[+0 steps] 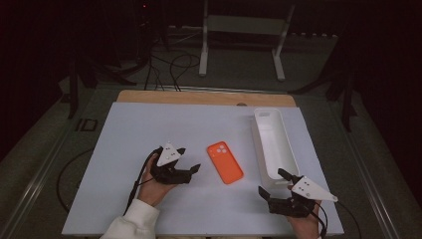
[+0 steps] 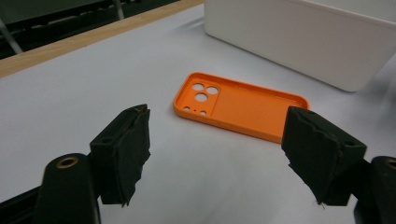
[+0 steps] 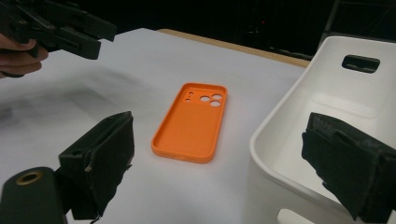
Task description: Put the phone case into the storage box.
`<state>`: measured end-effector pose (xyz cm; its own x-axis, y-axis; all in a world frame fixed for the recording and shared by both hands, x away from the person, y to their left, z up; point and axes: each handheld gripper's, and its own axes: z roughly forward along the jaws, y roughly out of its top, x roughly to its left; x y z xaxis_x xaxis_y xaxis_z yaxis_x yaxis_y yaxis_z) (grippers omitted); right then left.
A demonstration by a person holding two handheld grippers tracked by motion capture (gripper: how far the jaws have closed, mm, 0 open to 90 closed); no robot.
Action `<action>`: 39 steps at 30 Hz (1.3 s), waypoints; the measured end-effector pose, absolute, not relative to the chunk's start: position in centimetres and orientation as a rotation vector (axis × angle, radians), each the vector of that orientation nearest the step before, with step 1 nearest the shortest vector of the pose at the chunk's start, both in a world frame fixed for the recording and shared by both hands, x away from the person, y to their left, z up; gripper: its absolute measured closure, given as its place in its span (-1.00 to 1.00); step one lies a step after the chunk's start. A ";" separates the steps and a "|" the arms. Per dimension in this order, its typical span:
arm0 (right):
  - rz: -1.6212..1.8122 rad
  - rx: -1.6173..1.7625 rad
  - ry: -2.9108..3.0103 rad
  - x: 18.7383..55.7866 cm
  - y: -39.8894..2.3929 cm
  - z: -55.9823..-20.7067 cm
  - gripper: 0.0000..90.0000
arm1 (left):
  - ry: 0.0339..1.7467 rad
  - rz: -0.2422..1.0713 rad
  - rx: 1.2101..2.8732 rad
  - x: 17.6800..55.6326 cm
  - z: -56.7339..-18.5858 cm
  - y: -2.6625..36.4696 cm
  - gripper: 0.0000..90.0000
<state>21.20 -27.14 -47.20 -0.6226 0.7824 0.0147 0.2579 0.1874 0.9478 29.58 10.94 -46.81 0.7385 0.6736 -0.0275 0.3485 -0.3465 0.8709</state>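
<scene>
High view: the orange phone case (image 1: 225, 162) lies hollow side up near the middle of the white tabletop (image 1: 149, 129), camera holes toward twelve o'clock. At its nine o'clock the left claw (image 1: 188, 161) stands wide, holding nothing, its tips just short of the case. At about four o'clock from the case the right claw (image 1: 273, 183) is also spread wide and holds nothing, at the near end of the white bin (image 1: 272, 142), which runs along the case's three o'clock side.
</scene>
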 end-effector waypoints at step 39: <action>1.437 0.970 1.997 21.2 -27.0 -47.3 -0.79 | 0.727 0.226 2.036 32.1 -48.9 6.3 0.65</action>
